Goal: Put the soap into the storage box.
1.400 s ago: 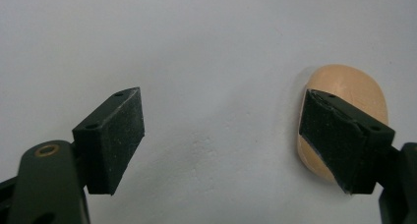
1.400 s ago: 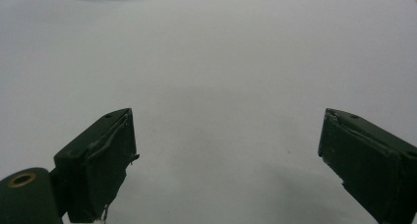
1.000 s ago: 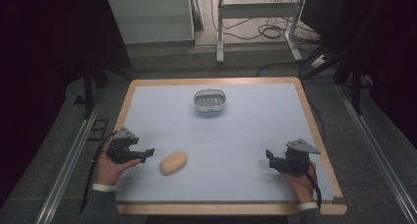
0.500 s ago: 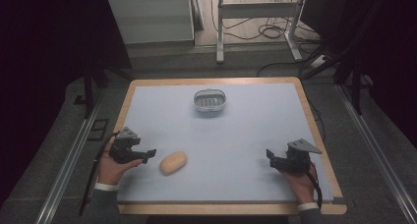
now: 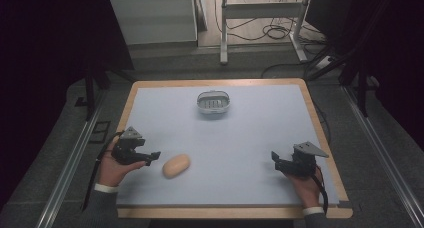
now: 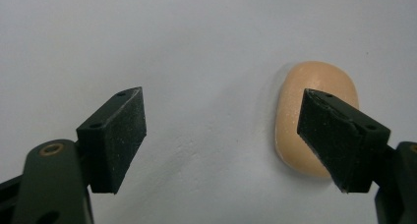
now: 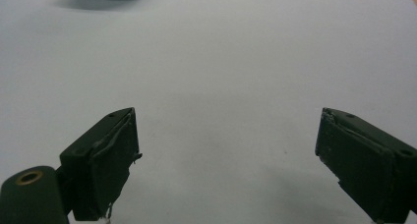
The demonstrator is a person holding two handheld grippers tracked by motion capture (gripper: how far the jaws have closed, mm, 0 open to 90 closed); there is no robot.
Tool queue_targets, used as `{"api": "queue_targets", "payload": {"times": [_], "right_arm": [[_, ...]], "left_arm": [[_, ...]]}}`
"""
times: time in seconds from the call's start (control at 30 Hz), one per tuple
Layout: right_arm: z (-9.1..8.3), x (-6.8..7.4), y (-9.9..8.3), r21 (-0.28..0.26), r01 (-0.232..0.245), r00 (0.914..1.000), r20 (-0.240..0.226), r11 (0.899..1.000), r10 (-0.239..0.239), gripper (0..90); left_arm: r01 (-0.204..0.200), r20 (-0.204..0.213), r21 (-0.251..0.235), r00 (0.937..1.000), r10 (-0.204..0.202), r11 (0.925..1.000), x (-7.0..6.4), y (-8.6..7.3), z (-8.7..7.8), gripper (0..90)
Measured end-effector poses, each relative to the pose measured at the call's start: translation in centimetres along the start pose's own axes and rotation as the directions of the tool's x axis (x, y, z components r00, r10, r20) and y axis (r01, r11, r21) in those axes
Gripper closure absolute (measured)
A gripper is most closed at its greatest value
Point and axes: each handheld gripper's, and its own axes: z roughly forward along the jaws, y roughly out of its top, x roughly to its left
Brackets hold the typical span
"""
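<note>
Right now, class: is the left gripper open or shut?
Open. The left gripper has its fingers spread wide, nothing between them; the tan oval object lies behind the right one.

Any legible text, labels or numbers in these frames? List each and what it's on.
None readable.
The soap bar: plain tan surface, no stamp visible.
The soap dish: slotted, no marking legible.
Left tongs and right tongs: black pads with no print.
The table: blank pale surface.
</note>
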Motion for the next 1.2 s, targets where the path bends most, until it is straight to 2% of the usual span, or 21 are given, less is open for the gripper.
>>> {"api": "queue_targets", "payload": {"times": [0.17, 0.27, 0.5, 0.73, 0.83, 1.1, 1.2], "right_arm": [[0.0, 0.2, 0.0, 0.003, 0.013, 0.9999, 0.010, 1.000, -0.013, 9.3], [0.1, 0.2, 0.0, 0.006, 0.022, 0.9996, 0.016, 1.000, -0.022, 9.3], [0.0, 0.2, 0.0, 0.004, 0.017, 0.9998, 0.014, 1.000, -0.017, 9.2], [0.0, 0.3, 0.0, 0.004, 0.017, 0.9996, 0.021, 1.000, -0.017, 9.2], [0.0, 0.3, 0.0, 0.005, 0.020, 0.9996, 0.021, 1.000, -0.021, 9.2], [0.0, 0.3, 0.0, 0.003, 0.014, 0.9993, 0.035, 1.000, -0.014, 9.2], [0.0, 0.4, 0.0, -0.001, 0.018, 0.9987, 0.048, 1.000, -0.018, 9.2]], "left_arm": [[-0.024, 0.022, 0.013, 0.9995, 0.024, 0.9996, -0.2, 0.7, -0.3, 19.3], [-0.036, 0.018, 0.033, 0.9992, 0.035, 0.9988, -0.2, 1.0, -0.3, 19.1], [-0.051, 0.027, 0.045, 0.9984, 0.050, 0.9977, -0.8, 1.7, -0.2, 18.4], [-0.096, 0.036, 0.084, 0.9950, 0.093, 0.9919, -1.7, 2.5, 0.2, 18.0], [-0.103, 0.027, 0.098, 0.9945, 0.101, 0.9898, -1.8, 2.7, 0.3, 18.0], [-0.135, 0.048, 0.118, 0.9903, 0.130, 0.9838, -2.7, 3.2, 0.7, 17.8], [-0.156, 0.063, 0.148, 0.9869, 0.148, 0.9765, -3.3, 3.1, 1.3, 17.7]]}}
